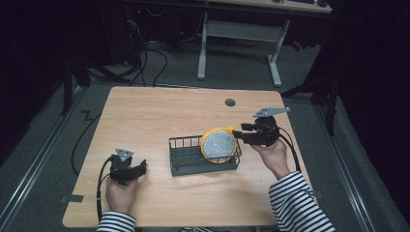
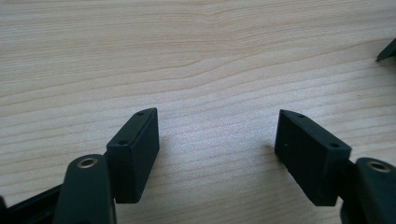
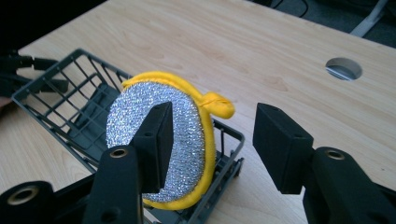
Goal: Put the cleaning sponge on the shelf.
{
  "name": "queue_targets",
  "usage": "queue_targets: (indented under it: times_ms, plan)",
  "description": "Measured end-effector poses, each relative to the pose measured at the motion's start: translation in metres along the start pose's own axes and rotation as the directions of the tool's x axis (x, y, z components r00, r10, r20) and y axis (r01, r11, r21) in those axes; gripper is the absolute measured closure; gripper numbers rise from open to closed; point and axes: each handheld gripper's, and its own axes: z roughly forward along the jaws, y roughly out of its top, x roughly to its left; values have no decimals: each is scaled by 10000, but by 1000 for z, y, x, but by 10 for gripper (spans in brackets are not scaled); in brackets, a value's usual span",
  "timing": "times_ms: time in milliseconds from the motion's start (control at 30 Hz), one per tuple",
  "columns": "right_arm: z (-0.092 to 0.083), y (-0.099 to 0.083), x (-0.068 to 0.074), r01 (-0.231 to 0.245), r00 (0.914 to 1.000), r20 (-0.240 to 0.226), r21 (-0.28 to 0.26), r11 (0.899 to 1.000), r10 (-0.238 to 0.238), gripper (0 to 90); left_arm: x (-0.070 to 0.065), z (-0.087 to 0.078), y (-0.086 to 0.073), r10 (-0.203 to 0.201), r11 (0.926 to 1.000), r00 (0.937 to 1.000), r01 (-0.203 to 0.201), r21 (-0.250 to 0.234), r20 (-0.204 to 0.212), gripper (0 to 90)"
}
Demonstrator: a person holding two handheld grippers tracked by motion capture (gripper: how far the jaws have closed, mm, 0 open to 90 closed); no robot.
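The scrubber point(image 3: 159, 140) leaning in the rack point(image 1: 186, 162) looked light and soft; its yellow loop point(image 3: 219, 105) suited gripping. Both grippers' jaws stood wide, empty.

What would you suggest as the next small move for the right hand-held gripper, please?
Probably draw the right hand-held gripper back from the basket: its jaws stand open and the scrubber leans inside the basket's end, apparently released.
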Motion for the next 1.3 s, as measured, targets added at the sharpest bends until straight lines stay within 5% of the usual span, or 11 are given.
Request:
queue_targets:
  times_ms: [500,1300]
  plan:
    - [-35,-18,-17,-673,9940,820,-579,9961,719,501,0,0,0,-20,10000,10000,20,-13,18,314]
    - [-71,-65,-35,-1431,9778,1365,-1198,9824,1591,502,0,0,0,-29,10000,10000,29,-22,11,316]
